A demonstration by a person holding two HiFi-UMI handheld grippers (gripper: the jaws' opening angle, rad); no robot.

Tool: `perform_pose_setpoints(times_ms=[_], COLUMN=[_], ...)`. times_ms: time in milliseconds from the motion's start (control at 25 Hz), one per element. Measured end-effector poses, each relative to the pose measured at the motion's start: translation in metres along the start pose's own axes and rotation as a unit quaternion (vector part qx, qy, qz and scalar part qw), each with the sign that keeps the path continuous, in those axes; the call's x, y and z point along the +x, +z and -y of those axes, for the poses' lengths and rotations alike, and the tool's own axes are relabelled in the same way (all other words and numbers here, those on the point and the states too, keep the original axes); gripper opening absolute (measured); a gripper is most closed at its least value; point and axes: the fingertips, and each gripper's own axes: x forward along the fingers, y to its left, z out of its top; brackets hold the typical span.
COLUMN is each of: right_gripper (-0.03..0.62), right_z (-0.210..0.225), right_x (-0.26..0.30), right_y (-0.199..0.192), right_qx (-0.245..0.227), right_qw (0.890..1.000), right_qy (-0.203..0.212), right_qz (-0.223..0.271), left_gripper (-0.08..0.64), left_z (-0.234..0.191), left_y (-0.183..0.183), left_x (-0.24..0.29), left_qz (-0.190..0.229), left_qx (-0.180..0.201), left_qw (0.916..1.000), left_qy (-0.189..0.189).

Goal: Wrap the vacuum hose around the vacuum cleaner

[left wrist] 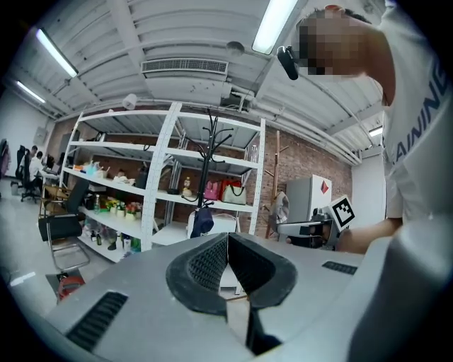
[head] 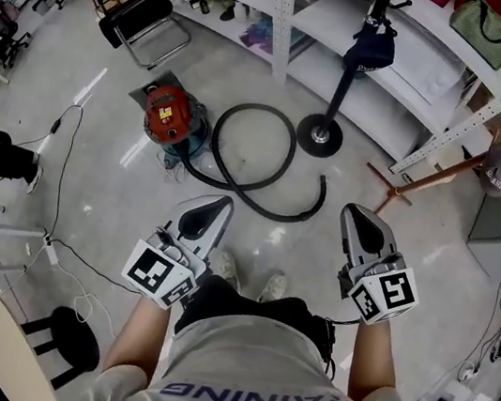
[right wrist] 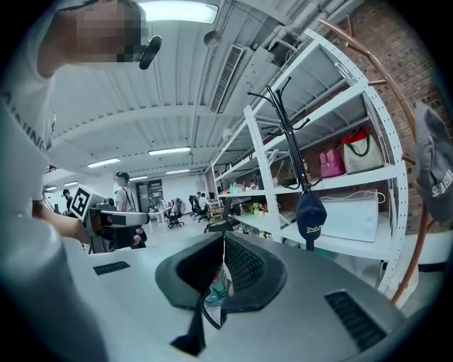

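Observation:
The red vacuum cleaner (head: 171, 117) stands on the floor ahead and to the left. Its black hose (head: 256, 158) lies in a loose loop on the floor, with the free end (head: 320, 195) curving right. Both grippers are held level in front of the person, short of the hose. My left gripper (head: 222, 201) is shut with nothing in it, its ribbed pads meeting at the tip (left wrist: 227, 237). My right gripper (head: 353, 210) is also shut and empty (right wrist: 224, 240). The vacuum (left wrist: 69, 286) shows low at the left of the left gripper view.
A black coat stand with a round base (head: 319, 136) and a hanging cap (head: 369, 48) stands right behind the hose. White shelving (head: 281, 19) runs along the back. A folding chair (head: 147, 25) is at far left, a wooden stand (head: 425, 181) at right, and cables (head: 66, 164) on the floor at left.

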Motion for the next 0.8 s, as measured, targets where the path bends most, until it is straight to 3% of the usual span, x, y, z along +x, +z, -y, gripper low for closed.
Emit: perform_pose_setpoints(times_ms=[440,640,800], right_gripper=[0.011,0.011,0.012], right_z=[0.000,0.002,0.029], right_x=[0.057,0.096,0.122], right_y=[-0.022,-0.058,-0.109], right_qx=[-0.020,-0.020,-0.011], right_qw=[0.997,0.996,0.996], right_qy=[-0.061,-0.044,-0.022], right_qz=[-0.048,-0.075,-0.089], left_gripper=[0.018,0.018,0.018], left_z=[-0.095,-0.135,-0.142], left_y=[-0.014,-0.044,-0.099], left_x=[0.021,0.034,0.068], left_qz=[-0.005,-0.029,-0.039], left_qx=[0.006,0.002,-0.020], left_qw=[0.9992,0.9986,0.9986], left_qy=[-0.040,-0.043,-0.030])
